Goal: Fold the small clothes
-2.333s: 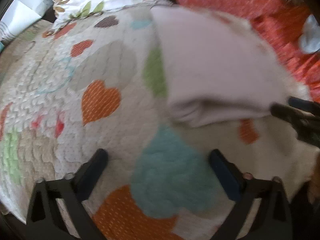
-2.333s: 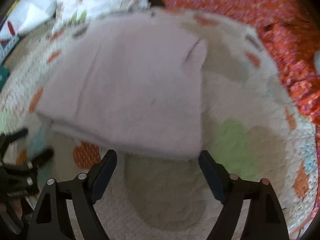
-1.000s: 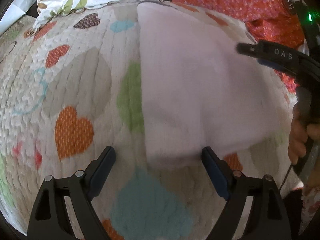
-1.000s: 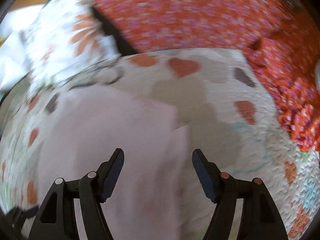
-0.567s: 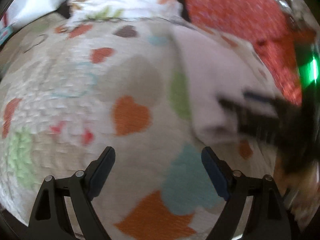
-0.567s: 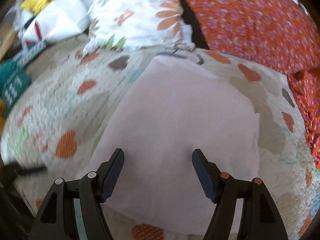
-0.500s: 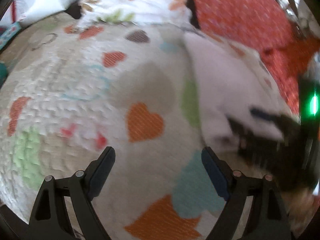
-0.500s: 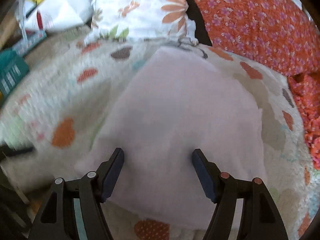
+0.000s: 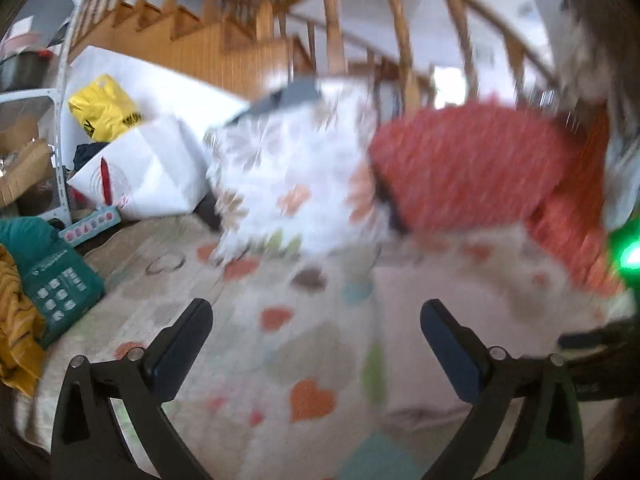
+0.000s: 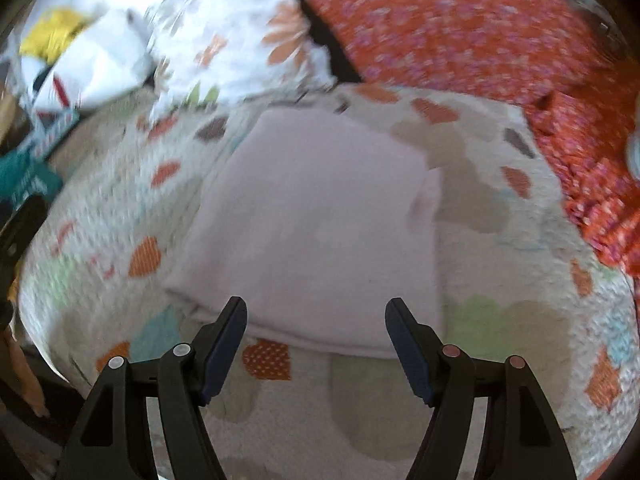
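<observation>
A pale pink folded garment [image 10: 320, 224] lies flat on the heart-patterned quilt [image 10: 500, 248]. My right gripper [image 10: 316, 316] is open and empty, its fingers just above the garment's near edge. In the left wrist view the garment [image 9: 452, 316] shows blurred at the right. My left gripper [image 9: 316, 320] is open and empty, raised and tilted up over the quilt [image 9: 280, 320], left of the garment.
A white floral pillow [image 10: 240, 36] and an orange floral cushion [image 10: 460, 24] lie behind the garment. A teal box [image 9: 60, 284], a yellow cloth [image 9: 16, 328] and white bags [image 9: 140, 160] sit at the left. A wooden staircase [image 9: 320, 20] stands behind.
My left gripper has tilted upward and swung left, away from the garment, so the room now shows. My right gripper has drawn back slightly toward the garment's near edge. The garment has stayed flat.
</observation>
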`<state>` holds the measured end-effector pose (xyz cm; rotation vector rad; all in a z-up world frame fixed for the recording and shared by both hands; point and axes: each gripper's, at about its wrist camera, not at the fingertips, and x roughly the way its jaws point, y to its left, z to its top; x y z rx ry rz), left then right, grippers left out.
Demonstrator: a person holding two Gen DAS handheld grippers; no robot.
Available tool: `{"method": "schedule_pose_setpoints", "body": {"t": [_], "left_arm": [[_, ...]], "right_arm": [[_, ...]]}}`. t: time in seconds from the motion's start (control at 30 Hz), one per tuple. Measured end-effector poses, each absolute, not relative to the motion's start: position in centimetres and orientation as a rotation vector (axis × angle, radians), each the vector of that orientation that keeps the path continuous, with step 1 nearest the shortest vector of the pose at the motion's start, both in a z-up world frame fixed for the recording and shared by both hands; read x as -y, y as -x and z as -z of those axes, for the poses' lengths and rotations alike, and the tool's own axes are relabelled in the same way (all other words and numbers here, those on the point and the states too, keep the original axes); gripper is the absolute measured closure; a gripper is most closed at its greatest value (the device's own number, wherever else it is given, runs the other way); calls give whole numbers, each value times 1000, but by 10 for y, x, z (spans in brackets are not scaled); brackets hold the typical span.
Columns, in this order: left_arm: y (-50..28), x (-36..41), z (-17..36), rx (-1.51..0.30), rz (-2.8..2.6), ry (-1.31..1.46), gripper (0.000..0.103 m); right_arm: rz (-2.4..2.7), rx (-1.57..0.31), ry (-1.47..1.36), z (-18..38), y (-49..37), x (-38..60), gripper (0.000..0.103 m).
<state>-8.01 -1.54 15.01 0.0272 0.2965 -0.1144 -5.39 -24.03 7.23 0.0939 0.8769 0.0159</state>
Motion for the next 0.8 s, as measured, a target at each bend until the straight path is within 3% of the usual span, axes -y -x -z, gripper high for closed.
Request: {"method": "schedule_pose_setpoints", "body": {"t": [0.17,0.43,0.8], "left_arm": [[81,38,-160,-357,242,21,0],[41,72,-100,-682,301,-109,0],[24,66,-48,-879,217,-177,0]], "right_arm": [[50,-823,-110,-85,62,264,23],[100,-919,-122,-51,49,274,23],[92,-970,-64,-32,42,257,23]]}}
